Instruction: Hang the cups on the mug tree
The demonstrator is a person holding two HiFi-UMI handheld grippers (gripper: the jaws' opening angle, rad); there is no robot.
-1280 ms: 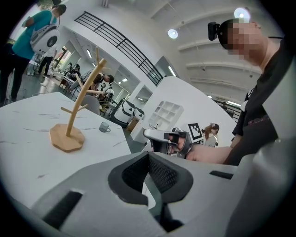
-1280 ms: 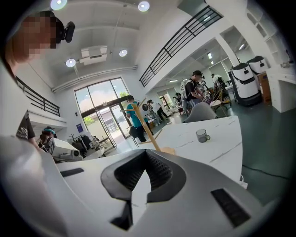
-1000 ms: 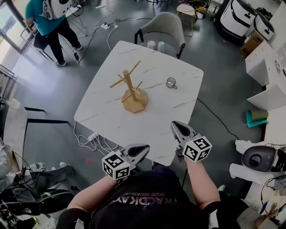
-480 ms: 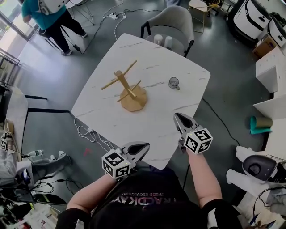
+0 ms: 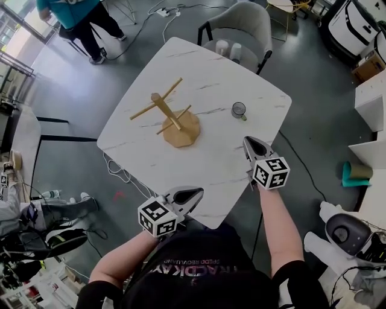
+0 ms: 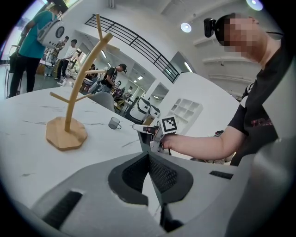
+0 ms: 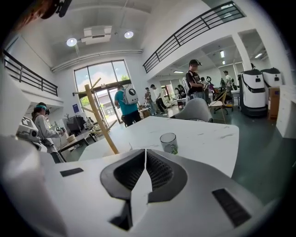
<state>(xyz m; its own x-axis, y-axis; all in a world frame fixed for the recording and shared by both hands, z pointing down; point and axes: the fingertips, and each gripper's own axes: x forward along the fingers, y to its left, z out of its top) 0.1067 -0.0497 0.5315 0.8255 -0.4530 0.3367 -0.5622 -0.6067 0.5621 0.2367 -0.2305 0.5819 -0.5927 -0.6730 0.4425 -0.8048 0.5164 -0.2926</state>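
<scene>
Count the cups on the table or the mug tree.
1. A glass cup stands on the table, right of the bare mug tree. Two pale cylinders on the chair beyond might be cups; too small to tell.

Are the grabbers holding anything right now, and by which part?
No, nothing is held. The left gripper and the right gripper are both shut and empty. The cup stands alone on the table.

Lighting: bright, even indoor daylight from tall windows (image 7: 99, 88) plus 2 round ceiling lamps (image 7: 71, 42); soft faint shadows on marble table (image 5: 211, 78); both gripper views fisheye-curved, corners vignetted black; head view sharp.
</scene>
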